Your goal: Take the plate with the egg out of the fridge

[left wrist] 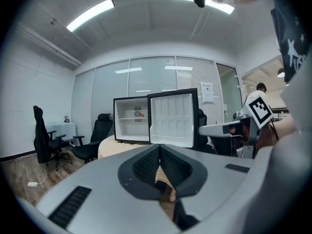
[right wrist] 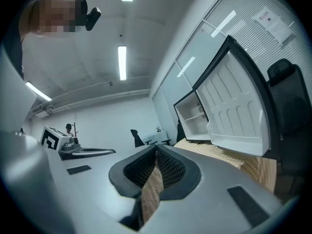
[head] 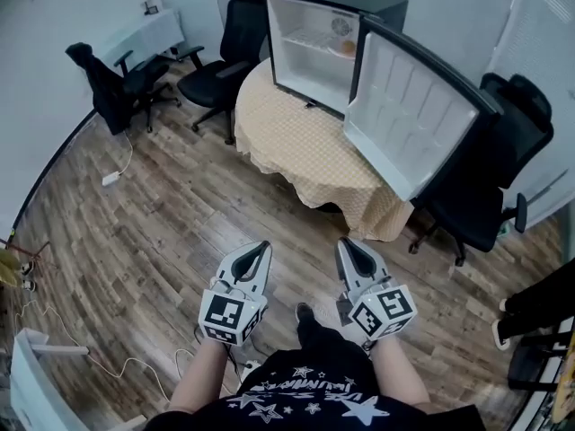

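Observation:
A small black fridge (head: 310, 48) stands with its door (head: 409, 115) swung wide on a round table (head: 314, 155) under a beige cloth. On its upper shelf sits a plate with an egg (head: 342, 47), small and far off, also seen in the left gripper view as the plate (left wrist: 140, 114). Both grippers hover low over the wooden floor, well short of the table. My left gripper (head: 264, 243) is shut and empty, its tips (left wrist: 159, 147) aimed toward the fridge. My right gripper (head: 344, 241) is also shut with nothing in it, and points past the open door (right wrist: 239, 106).
Black office chairs stand at the far left (head: 112, 83), behind the table (head: 220, 61) and to the right of the door (head: 490, 196). A white power strip (head: 111, 179) and cables lie on the floor at left. Wood floor stretches between me and the table.

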A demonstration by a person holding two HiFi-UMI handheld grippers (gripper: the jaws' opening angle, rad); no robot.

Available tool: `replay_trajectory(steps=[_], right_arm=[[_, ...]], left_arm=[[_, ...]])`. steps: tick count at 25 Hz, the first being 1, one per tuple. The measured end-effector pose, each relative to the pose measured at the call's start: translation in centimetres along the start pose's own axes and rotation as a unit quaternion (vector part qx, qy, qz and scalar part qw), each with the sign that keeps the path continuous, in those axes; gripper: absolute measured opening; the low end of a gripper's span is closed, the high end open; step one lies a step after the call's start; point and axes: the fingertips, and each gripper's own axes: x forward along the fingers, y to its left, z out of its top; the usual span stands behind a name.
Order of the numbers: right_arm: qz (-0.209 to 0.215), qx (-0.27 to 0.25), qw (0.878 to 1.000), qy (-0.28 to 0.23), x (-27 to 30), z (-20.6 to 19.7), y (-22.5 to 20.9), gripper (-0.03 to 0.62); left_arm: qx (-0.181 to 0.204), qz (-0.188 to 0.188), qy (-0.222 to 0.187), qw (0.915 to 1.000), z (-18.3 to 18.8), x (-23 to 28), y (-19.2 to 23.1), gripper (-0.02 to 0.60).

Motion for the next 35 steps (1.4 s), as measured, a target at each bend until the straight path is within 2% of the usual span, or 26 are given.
replay_trajectory(steps=[8, 13, 19, 25, 35], right_arm=[[0.043, 0.004, 0.999, 0.005, 6.8, 2.0, -4.4, 0.034], [0.082, 0.01, 0.996, 0.02, 9.6, 1.7, -5.2, 0.034], [0.093, 0.015, 0.995, 0.022, 12.5, 1.6, -5.9, 0.034], [0.075, 0.011, 0.997, 0.02, 15.3, 2.1, -6.6, 0.034], [-0.01, -0.011, 1.0, -0.018, 21.8, 4.9, -9.1, 0.034]], left_arm=[[-0.007, 0.026, 0.013, 0.9996, 1.5, 6.4, 3.5, 0.008], [-0.009, 0.052, 0.016, 0.9985, 2.3, 8.1, 5.0, 0.008], [-0.013, 0.063, 0.029, 0.9975, 2.1, 9.4, 6.9, 0.008], [-0.02, 0.054, 0.013, 0.9983, 2.8, 11.3, 9.8, 0.008], [-0.014, -0.024, -0.015, 0.9995, 4.2, 17.2, 16.7, 0.008]])
